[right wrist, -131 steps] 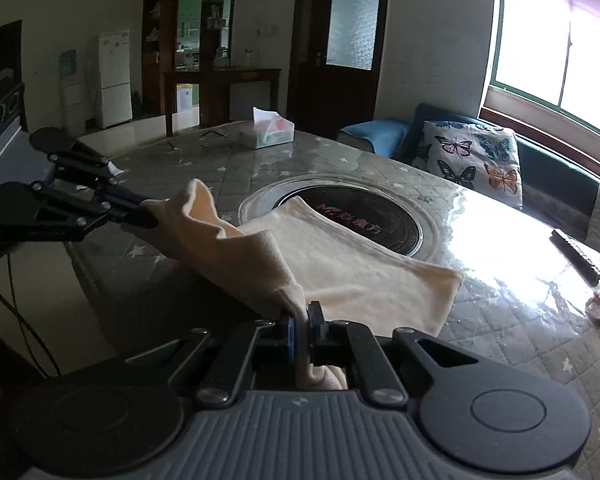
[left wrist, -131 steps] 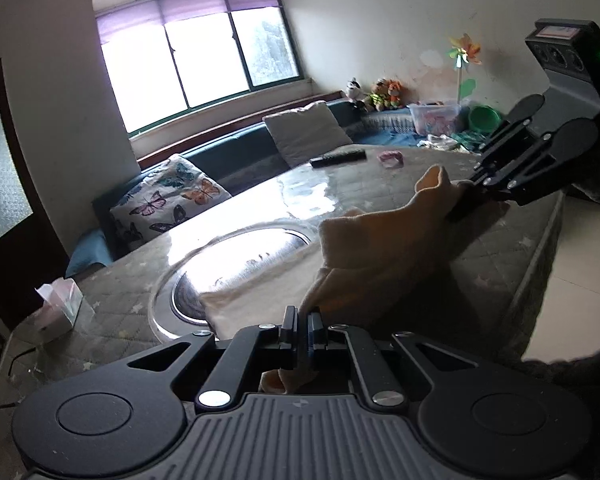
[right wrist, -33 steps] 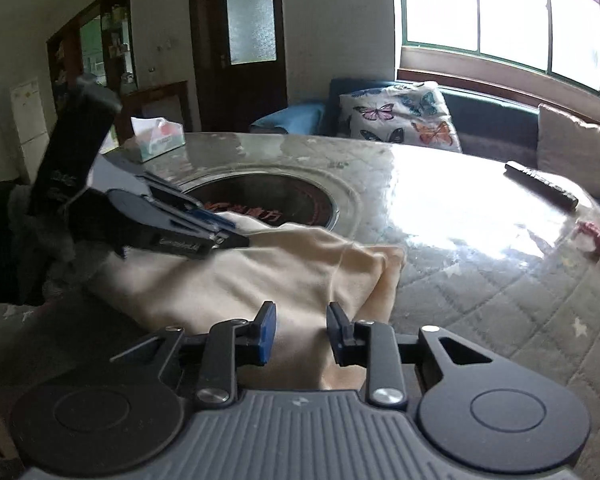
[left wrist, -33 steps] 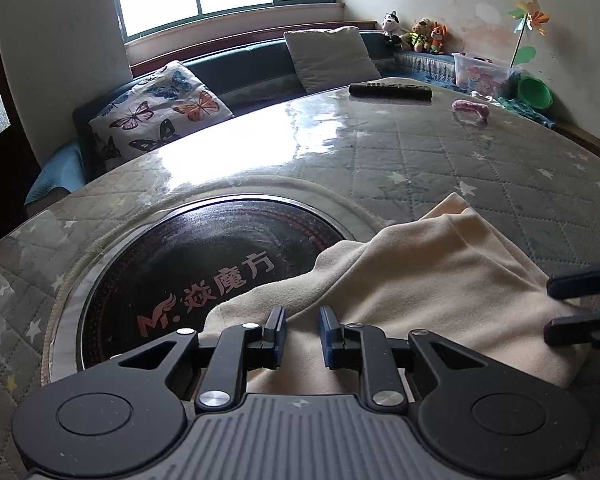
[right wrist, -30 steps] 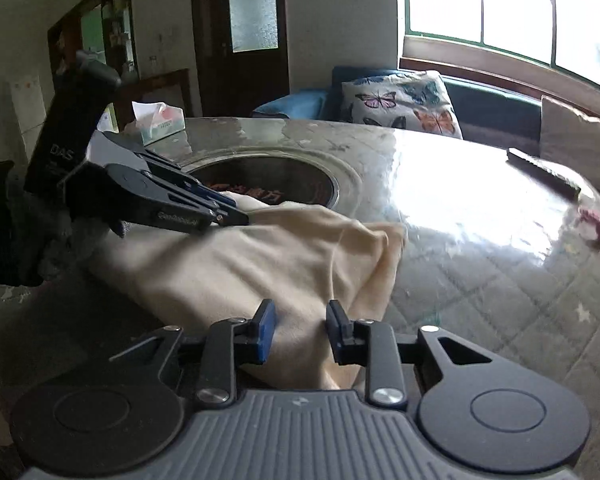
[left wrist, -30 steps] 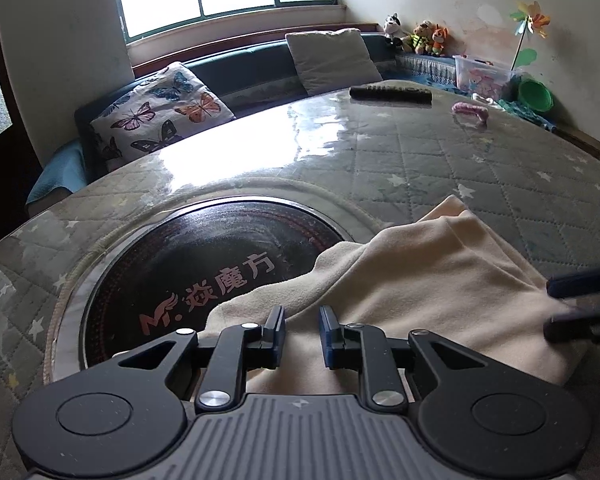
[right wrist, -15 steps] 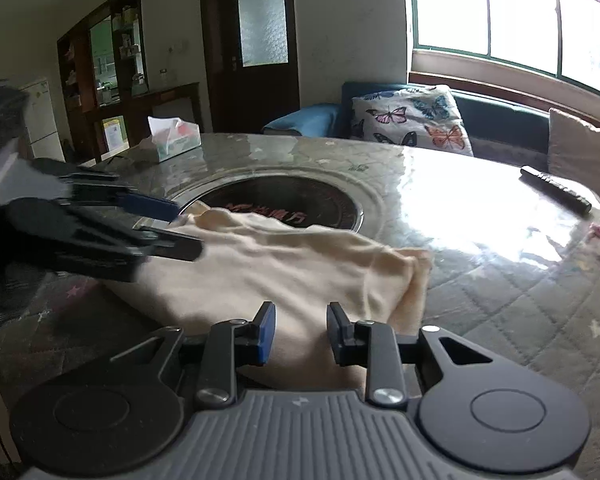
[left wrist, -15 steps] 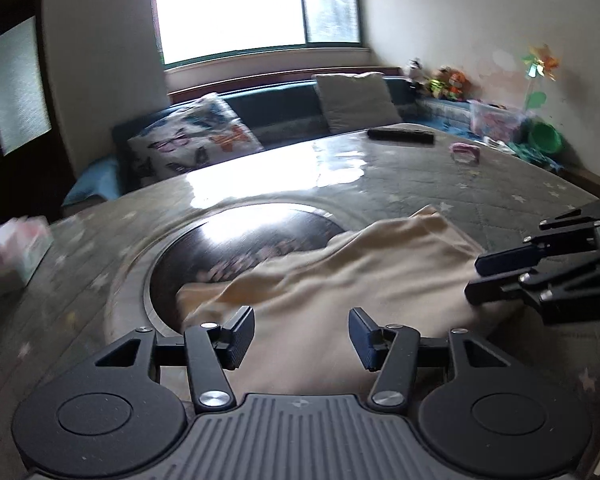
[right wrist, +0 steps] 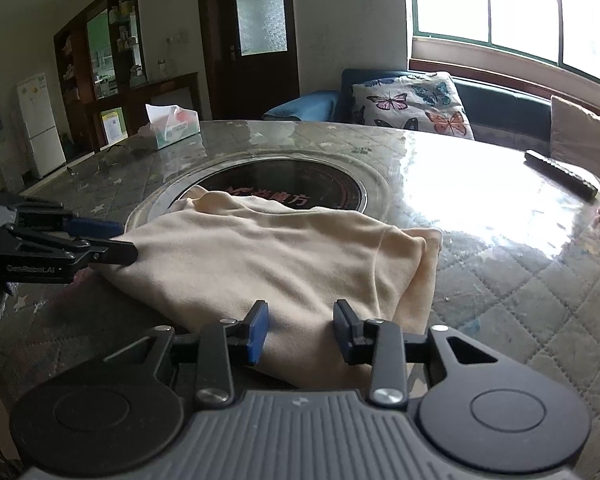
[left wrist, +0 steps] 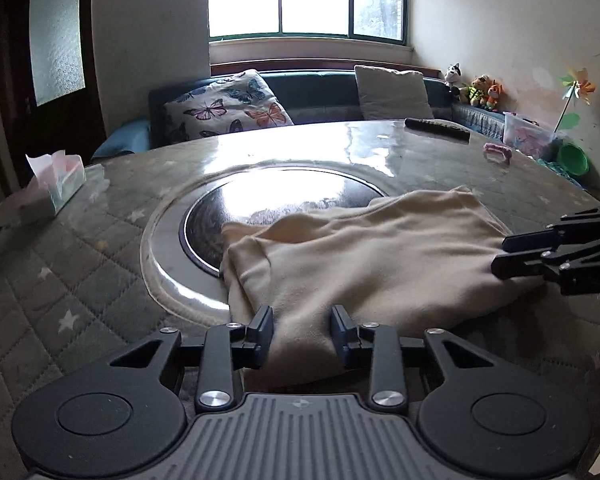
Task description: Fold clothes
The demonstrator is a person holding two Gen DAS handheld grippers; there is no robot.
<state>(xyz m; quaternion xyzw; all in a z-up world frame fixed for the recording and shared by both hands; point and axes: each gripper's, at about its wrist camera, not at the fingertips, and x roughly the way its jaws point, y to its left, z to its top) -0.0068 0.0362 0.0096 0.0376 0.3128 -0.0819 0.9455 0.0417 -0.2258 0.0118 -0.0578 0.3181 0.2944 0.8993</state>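
Left gripper (left wrist: 301,330): jaws parted wide, nothing held; near hem of cream garment (left wrist: 364,256) is seen between the fingers.
Right gripper (right wrist: 300,330): jaws likewise spread, nothing gripped; cloth edge lies just ahead.
Garment: laid folded on quilted table (left wrist: 60,280), far edge overlapping round glass hotplate (left wrist: 268,200).
Risk: loose top layer could be dragged or unfolded if only one ply is pinched; slick glass would let the cloth slide.
Left view only: doubled left edge, pinwheel (left wrist: 576,88), plush toys (left wrist: 476,88).
Right view only: sleeve-like bulge at right corner, fridge (right wrist: 40,124).
Both views: tissue box (right wrist: 172,124), remote (right wrist: 560,174).
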